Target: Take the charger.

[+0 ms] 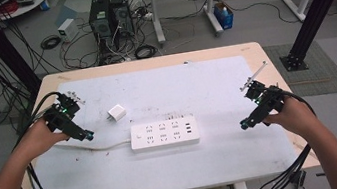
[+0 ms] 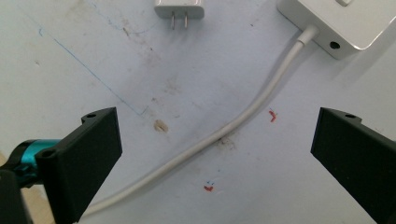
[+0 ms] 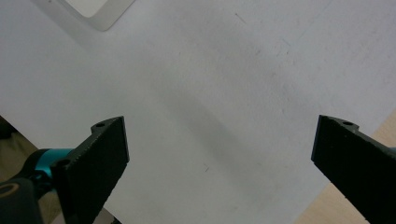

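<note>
Nearest the person, the left gripper (image 2: pixel 212 154) hangs over the white mat (image 1: pixel 216 87) with its jaws spread wide and nothing between them but the power strip's white cord (image 2: pixel 224 133), which crosses the gap below on the mat, untouched. The right gripper (image 3: pixel 219 158) is likewise wide apart over bare mat near the table's right edge, well away from everything. Farther in, the white power strip (image 1: pixel 164 134) lies flat at the mat's middle, between the two grippers. Just beyond its left end sits a small white charger plug (image 1: pixel 117 114), prongs pointing toward the left gripper.
</note>
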`<move>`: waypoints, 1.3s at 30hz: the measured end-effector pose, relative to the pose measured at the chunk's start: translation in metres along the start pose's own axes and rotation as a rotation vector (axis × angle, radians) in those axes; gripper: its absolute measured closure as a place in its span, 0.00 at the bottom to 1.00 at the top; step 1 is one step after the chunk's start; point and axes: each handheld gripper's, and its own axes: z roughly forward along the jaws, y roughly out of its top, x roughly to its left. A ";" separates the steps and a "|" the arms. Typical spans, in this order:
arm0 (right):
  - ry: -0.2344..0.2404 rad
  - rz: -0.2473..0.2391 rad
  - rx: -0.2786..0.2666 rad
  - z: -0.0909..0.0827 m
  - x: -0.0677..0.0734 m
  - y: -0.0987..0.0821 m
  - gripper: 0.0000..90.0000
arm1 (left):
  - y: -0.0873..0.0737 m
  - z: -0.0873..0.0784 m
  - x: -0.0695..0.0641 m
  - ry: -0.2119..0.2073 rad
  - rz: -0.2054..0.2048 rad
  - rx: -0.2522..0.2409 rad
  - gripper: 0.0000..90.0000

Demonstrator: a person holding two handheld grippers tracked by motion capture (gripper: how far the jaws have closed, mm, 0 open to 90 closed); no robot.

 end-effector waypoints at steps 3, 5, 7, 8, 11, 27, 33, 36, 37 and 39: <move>-0.003 0.002 -0.002 0.000 0.000 0.000 0.04 | 0.002 0.000 0.001 0.004 0.004 -0.003 0.02; -0.003 0.004 -0.004 0.000 0.001 0.000 0.04 | 0.002 0.000 0.001 0.003 0.001 -0.007 0.02; -0.007 0.002 -0.005 0.000 0.001 -0.001 0.04 | 0.004 -0.001 0.002 0.004 0.001 -0.018 0.02; -0.007 0.002 -0.006 0.000 0.001 -0.001 0.04 | 0.004 -0.001 0.002 0.004 0.001 -0.018 0.02; -0.011 0.009 -0.007 -0.001 0.002 -0.001 0.04 | 0.008 -0.001 0.006 0.010 -0.007 -0.041 0.02; -0.012 0.004 -0.015 0.001 0.001 0.004 0.04 | 0.030 0.017 0.018 0.022 -0.033 -0.163 0.02; -0.012 0.008 -0.021 0.000 0.000 0.003 0.04 | 0.038 0.027 0.018 0.023 -0.020 -0.199 0.02; -0.013 0.011 -0.022 0.000 0.001 0.003 0.04 | 0.042 0.034 0.019 0.022 -0.007 -0.207 0.02; -0.013 0.010 -0.021 0.000 0.001 0.003 0.04 | 0.043 0.037 0.019 0.022 -0.004 -0.211 0.02; -0.011 0.010 -0.024 0.000 0.001 0.002 0.04 | 0.047 0.045 0.019 0.017 0.005 -0.217 0.02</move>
